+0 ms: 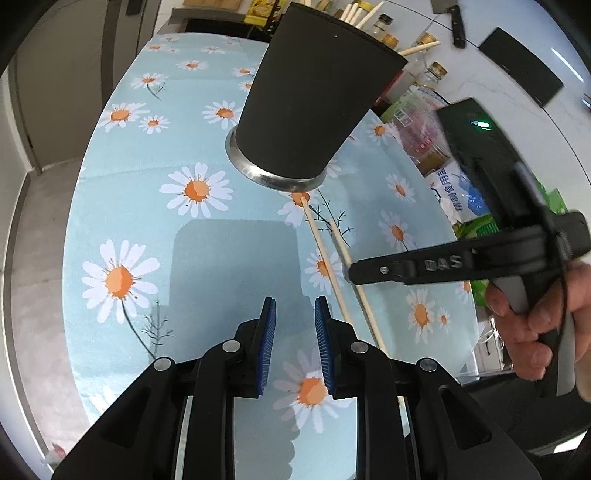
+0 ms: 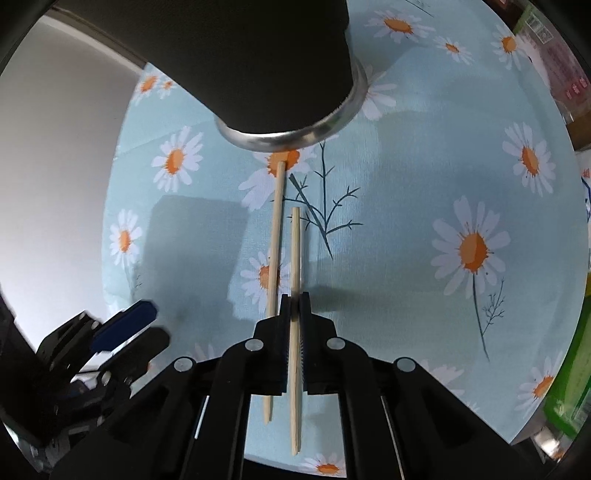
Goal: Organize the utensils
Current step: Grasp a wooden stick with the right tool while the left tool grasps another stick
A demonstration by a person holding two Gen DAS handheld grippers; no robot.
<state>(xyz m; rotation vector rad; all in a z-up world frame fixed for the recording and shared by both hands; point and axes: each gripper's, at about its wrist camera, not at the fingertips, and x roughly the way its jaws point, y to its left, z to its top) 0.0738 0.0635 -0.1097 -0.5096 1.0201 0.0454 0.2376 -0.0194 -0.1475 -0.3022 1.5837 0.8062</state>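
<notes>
My right gripper (image 2: 294,301) is clamped on one chopstick (image 2: 295,251), its pads pressing the stick partway along its length, so that the stick runs out ahead of the fingers and back under them. A second chopstick (image 2: 276,236) lies on the table (image 2: 399,206) just beside the held one, to its left in my right wrist view, with its far end close to the metal foot of the black holder (image 2: 280,66). The holder stands toward the far edge of the table, with more chopsticks (image 1: 356,13) poking out of its top. My left gripper (image 1: 294,334) hangs over bare cloth near the table's near edge, jaws a narrow way apart with nothing between them. My right hand (image 1: 543,325) grips the right tool's handle.
</notes>
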